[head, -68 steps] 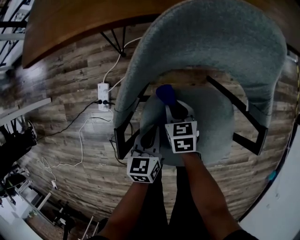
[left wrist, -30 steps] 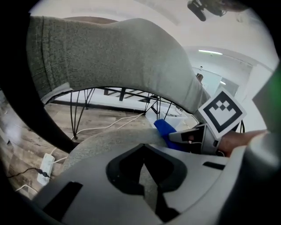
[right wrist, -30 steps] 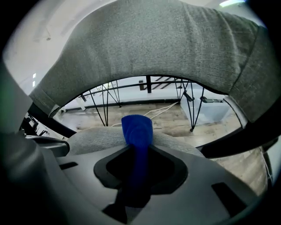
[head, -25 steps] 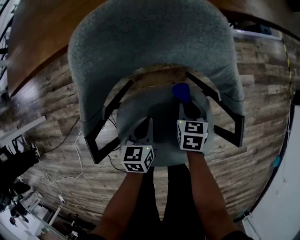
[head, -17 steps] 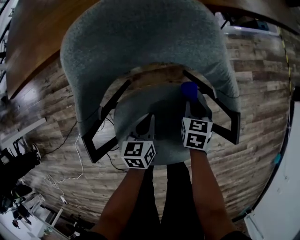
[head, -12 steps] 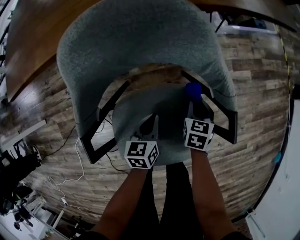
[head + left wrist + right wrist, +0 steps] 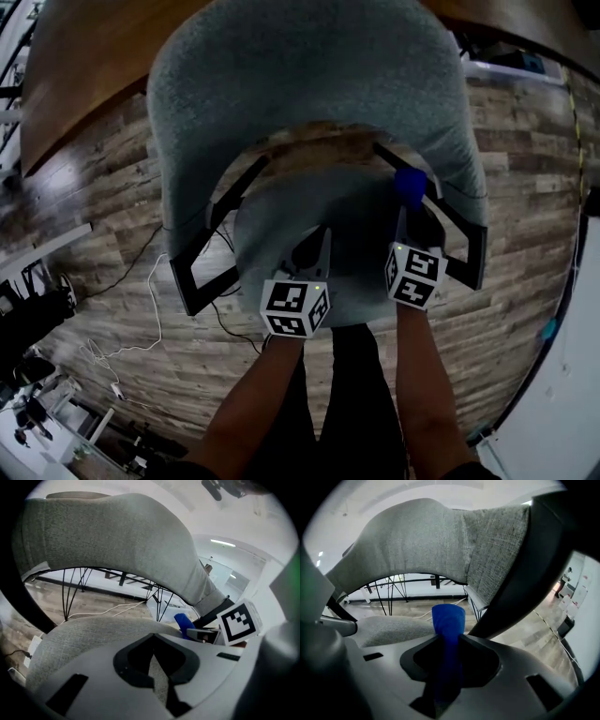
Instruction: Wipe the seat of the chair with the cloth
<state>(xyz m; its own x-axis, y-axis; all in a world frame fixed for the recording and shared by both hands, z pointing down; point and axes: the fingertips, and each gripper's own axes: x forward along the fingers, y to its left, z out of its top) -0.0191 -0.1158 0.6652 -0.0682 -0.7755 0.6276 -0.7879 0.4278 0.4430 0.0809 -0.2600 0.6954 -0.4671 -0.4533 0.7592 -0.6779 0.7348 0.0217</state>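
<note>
— What moved?
— The left gripper [image 7: 317, 246] holds over the grey fabric chair seat [image 7: 356, 220], fingers pressed together, empty. The right gripper [image 7: 410, 216], pinching the blue cloth [image 7: 409, 187], has swept to the seat's right rim.
— Room there?
— Little (the black armrest frame [image 7: 466, 242] stands just beside); I'd head back left.

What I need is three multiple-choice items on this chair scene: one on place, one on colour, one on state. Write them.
1. The cloth is: A on the floor; B at the seat's right edge; C on the backrest.
2. The cloth is: A red; B blue; C white.
3. The left tongs are: A shut, empty; B shut on the cloth; C wide open.
Answers: 1 B, it is beside the right armrest; 2 B, blue shows in the right tongs; 3 A, their jaws meet with nothing between.
</note>
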